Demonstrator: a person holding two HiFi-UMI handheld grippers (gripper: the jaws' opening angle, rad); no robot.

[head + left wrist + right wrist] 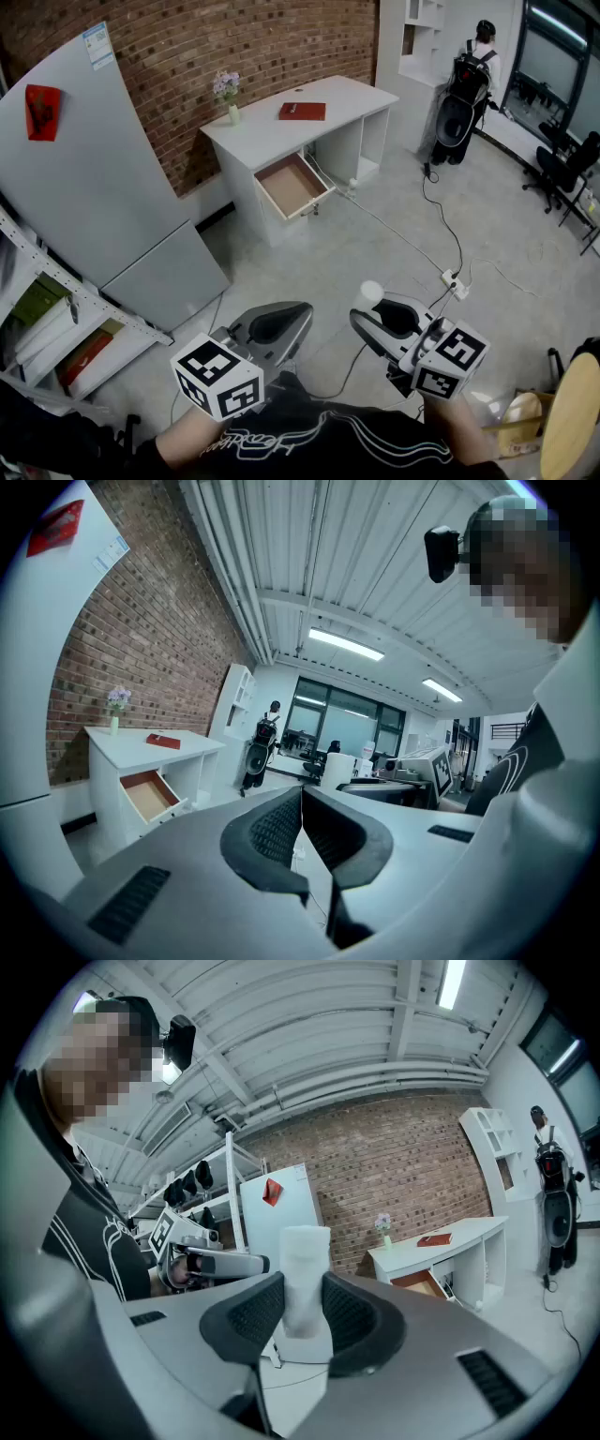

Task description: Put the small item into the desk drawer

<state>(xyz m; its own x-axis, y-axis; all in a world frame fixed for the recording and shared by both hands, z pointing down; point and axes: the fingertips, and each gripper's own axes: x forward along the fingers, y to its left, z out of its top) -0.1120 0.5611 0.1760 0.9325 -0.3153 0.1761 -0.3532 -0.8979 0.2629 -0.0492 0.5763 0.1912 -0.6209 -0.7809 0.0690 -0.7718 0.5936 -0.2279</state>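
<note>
**Head Count: Two Grippers, One of Each Other Thing**

There are two grippers, the left gripper (281, 326) and the right gripper (368, 314). There is one small white cylinder (371, 292). One white desk (272, 133) has one open drawer (291, 186). The desktop bears one red book (302, 111) and one vase of flowers (228, 94). One person (466, 89) and one power strip (454, 281) are also visible.

Head view looks down; all share desk (272, 131)
</note>
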